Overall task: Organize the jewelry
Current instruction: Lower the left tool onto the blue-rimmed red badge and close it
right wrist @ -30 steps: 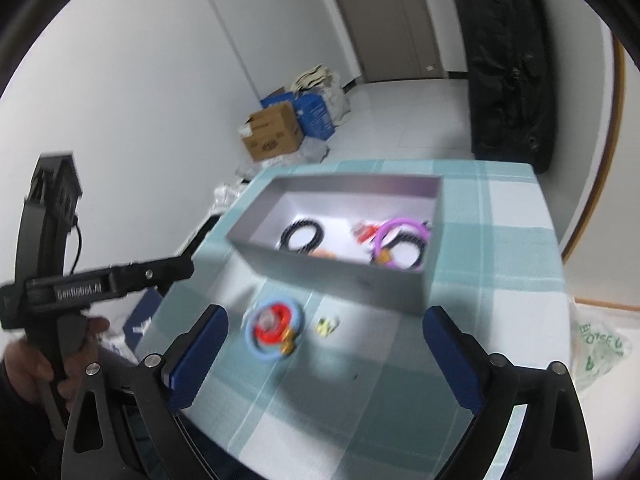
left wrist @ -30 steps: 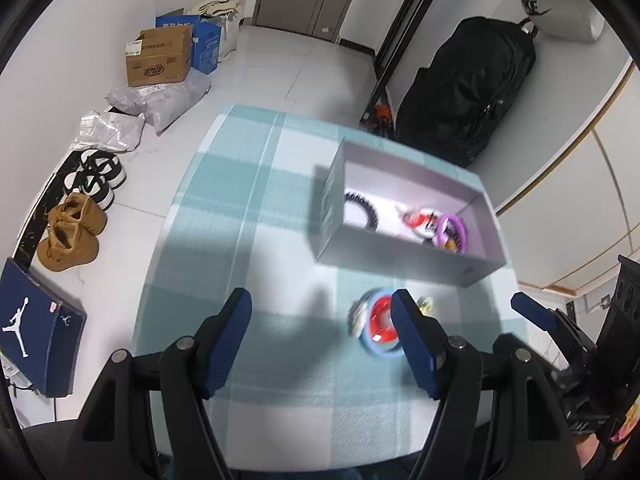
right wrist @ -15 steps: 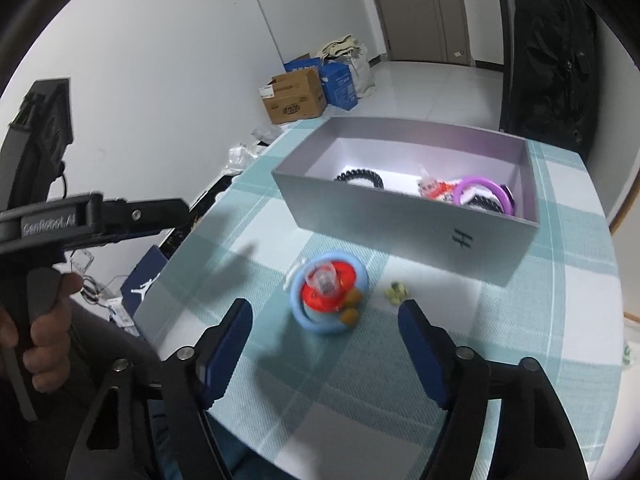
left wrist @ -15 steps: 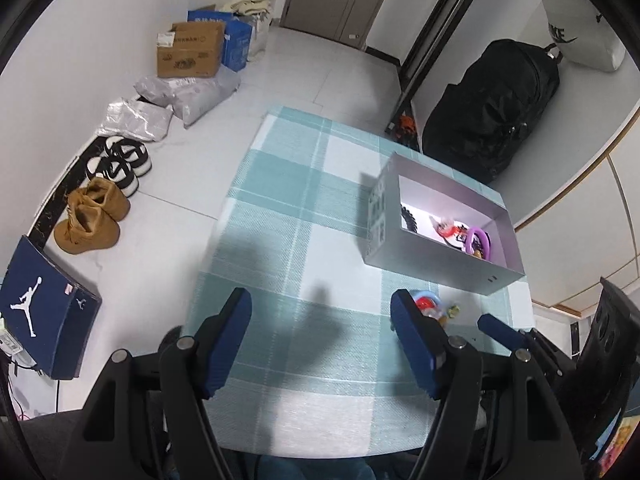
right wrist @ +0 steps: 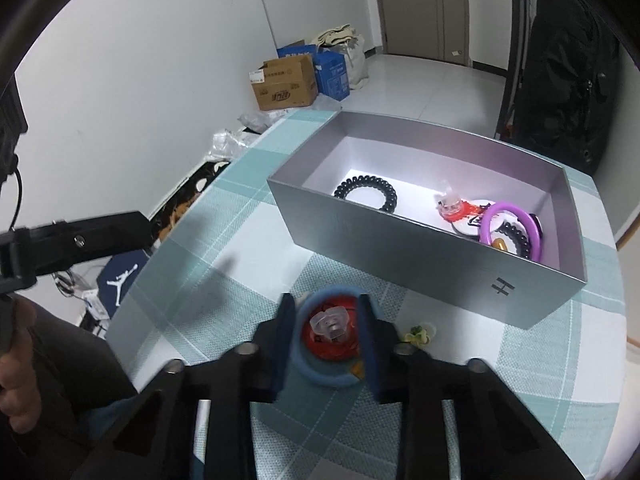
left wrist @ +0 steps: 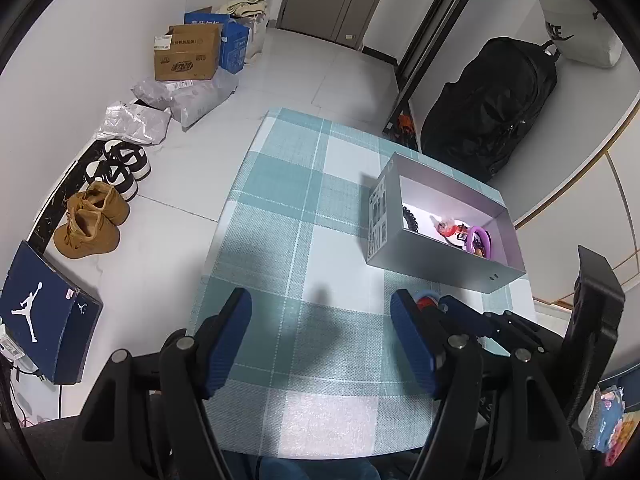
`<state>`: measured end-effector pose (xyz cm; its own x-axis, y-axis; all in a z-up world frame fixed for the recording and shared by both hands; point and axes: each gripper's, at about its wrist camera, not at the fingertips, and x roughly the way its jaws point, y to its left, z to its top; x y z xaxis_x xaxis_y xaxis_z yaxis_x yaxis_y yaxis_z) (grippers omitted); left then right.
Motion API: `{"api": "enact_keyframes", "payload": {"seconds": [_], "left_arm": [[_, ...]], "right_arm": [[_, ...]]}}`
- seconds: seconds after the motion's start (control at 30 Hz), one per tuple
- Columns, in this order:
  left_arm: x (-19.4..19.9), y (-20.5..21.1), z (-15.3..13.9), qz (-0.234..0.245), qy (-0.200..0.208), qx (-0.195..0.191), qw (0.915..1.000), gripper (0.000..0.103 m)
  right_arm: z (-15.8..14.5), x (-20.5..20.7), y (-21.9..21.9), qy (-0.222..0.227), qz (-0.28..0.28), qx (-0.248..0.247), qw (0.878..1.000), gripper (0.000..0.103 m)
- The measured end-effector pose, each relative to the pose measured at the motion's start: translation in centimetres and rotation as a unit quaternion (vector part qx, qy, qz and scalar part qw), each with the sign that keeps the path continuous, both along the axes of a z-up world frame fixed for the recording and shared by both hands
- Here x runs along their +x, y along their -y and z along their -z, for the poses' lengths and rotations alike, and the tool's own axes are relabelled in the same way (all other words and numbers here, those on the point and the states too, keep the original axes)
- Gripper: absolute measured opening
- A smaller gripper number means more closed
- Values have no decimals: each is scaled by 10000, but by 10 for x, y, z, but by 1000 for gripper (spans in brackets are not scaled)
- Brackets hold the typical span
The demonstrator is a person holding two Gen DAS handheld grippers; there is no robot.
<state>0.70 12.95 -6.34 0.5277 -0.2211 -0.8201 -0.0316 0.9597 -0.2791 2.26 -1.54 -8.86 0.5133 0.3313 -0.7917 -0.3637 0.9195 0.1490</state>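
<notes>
We find the right hand-held gripper (right wrist: 328, 332) low over the near part of the desk (right wrist: 256, 248), its jaws closing on the blue ring (right wrist: 324, 376) with a red piece (right wrist: 332, 340) nested inside it. The blue pads flank the ring on both sides and appear to touch its rim; we cannot confirm a firm grip, since the ring hides the contact line. We judge the approach from above is chosen because the ring lies flat on the checked cloth and offers only its outer edge.

The left hand-held gripper (left wrist: 320, 336) hangs about half open over bare cloth to the left, holding nothing. It seems parked clear so the right side has room.

The grey box (right wrist: 420, 252) sits just beyond the ring, open side up. It already holds a black coil band (right wrist: 366, 192) at its left end, and a red-and-clear piece (right wrist: 452, 204) and a purple ring (right wrist: 510, 228) at its right end. We take the box as the collecting place, so the blue ring belongs there next. A small yellow-green trinket (right wrist: 418, 334) lies just right of the ring, not yet gathered.
</notes>
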Motion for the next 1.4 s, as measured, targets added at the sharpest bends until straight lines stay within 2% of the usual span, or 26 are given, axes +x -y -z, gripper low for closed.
{"api": "enact_keyframes", "payload": {"seconds": [0.13, 0.23, 0.37, 0.73, 0.97, 1.17, 1.23, 1.33, 1.4], "left_arm": [[2, 4, 2, 55, -45, 20, 10000, 68], [2, 8, 3, 149, -89, 33, 9998, 68], [3, 17, 6, 383, -216, -180, 9989, 68], [6, 61, 16, 1003, -363, -33, 9943, 68], [8, 92, 24, 1238, -509, 247, 9907, 68], [12, 108, 30, 1275, -565, 490, 9890, 68], [13, 113, 32, 1270, -586, 618, 9882, 68], [11, 119, 35, 1158, -606, 1051, 9858, 68], [9, 121, 36, 1166, -626, 1143, 9846, 68]], "right_arm": [[0, 0, 3, 35, 76, 9, 10000, 19], [-6, -1, 12, 69, 152, 268, 9995, 18], [-16, -3, 25, 131, 242, 530, 9982, 18], [-47, -27, 76, 475, 318, 588, 9966, 18], [-48, -33, 104, 463, 486, 734, 9950, 18], [-30, -24, 121, 99, 717, 1024, 9921, 18], [-26, -23, 128, 0, 816, 1120, 9904, 18], [-25, -23, 134, -27, 895, 1238, 9883, 18], [-25, -25, 135, -19, 887, 1262, 9880, 19]]}}
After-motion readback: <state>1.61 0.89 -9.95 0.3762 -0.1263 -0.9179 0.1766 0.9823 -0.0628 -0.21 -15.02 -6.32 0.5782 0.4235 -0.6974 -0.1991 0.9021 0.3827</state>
